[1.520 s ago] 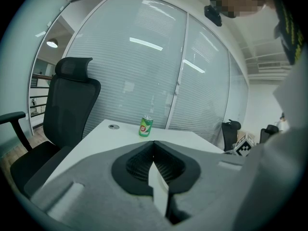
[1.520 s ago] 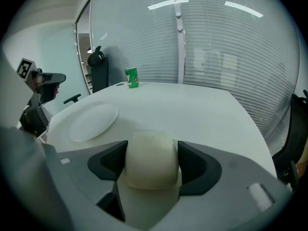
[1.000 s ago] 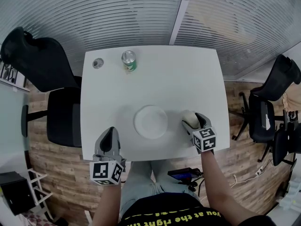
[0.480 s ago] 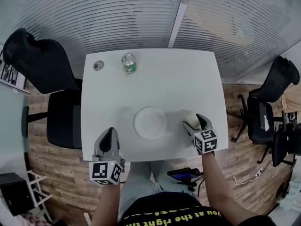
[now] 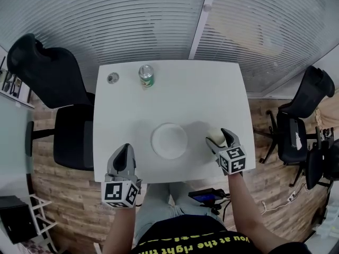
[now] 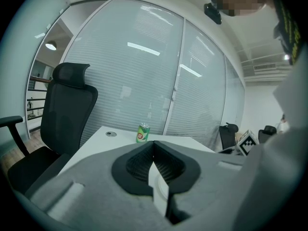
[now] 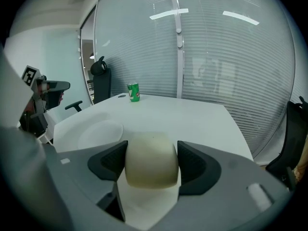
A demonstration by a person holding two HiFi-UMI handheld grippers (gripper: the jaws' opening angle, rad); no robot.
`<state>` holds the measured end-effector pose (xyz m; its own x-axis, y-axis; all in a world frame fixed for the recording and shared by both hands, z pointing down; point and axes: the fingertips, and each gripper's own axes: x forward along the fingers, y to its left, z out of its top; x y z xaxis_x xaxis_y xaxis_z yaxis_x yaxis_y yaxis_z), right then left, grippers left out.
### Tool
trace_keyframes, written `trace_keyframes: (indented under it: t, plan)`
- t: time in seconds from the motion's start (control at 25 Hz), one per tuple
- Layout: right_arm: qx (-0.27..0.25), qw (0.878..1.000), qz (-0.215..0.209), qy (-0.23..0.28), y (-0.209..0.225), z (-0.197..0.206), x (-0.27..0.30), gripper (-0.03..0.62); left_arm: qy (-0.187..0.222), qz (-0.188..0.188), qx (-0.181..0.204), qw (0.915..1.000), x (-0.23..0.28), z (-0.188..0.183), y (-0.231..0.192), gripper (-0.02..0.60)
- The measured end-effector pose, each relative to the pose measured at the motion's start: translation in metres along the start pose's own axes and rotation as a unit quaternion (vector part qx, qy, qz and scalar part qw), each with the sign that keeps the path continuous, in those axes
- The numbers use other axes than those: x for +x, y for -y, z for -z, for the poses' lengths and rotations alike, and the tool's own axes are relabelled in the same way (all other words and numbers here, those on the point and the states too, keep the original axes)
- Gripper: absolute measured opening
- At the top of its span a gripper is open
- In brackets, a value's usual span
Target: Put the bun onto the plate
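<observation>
A pale round bun (image 7: pixel 151 163) sits between the jaws of my right gripper (image 7: pixel 152 153), and both pads press its sides. In the head view the bun (image 5: pixel 213 134) and right gripper (image 5: pixel 219 137) are at the table's right front, just right of the empty white plate (image 5: pixel 169 140). From the right gripper view the plate (image 7: pixel 100 132) lies to the left of the bun. Whether the bun rests on the table or hangs just above it is unclear. My left gripper (image 5: pixel 121 160) is at the front left edge, left of the plate, jaws together and holding nothing (image 6: pixel 154 150).
A green can (image 5: pixel 146 75) and a small round disc (image 5: pixel 112 78) stand at the far left of the white table (image 5: pixel 212 94). Black office chairs stand at the left (image 5: pixel 58 89) and right (image 5: pixel 304 115). A blinds-covered glass wall runs behind the table.
The head view has shifted a little. Both grippers, the bun and the plate keep their places relative to the table.
</observation>
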<state>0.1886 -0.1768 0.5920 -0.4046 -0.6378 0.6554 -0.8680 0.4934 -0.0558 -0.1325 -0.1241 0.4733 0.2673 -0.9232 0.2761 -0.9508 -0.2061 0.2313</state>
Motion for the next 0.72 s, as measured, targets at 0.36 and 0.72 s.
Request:
trace_keyframes:
  t: [0.36,0.72]
  plan:
    - [-0.013,1.0,0.0,0.013,-0.001,-0.025,-0.016,0.331,0.011,0.007,-0.001,0.9999,0.002,-0.01,0.004,0.0]
    - [-0.023,0.999,0.0,0.03,-0.005,-0.052,-0.03,0.331,0.023,0.002,0.0,0.9997,0.002,-0.02,-0.003,0.0]
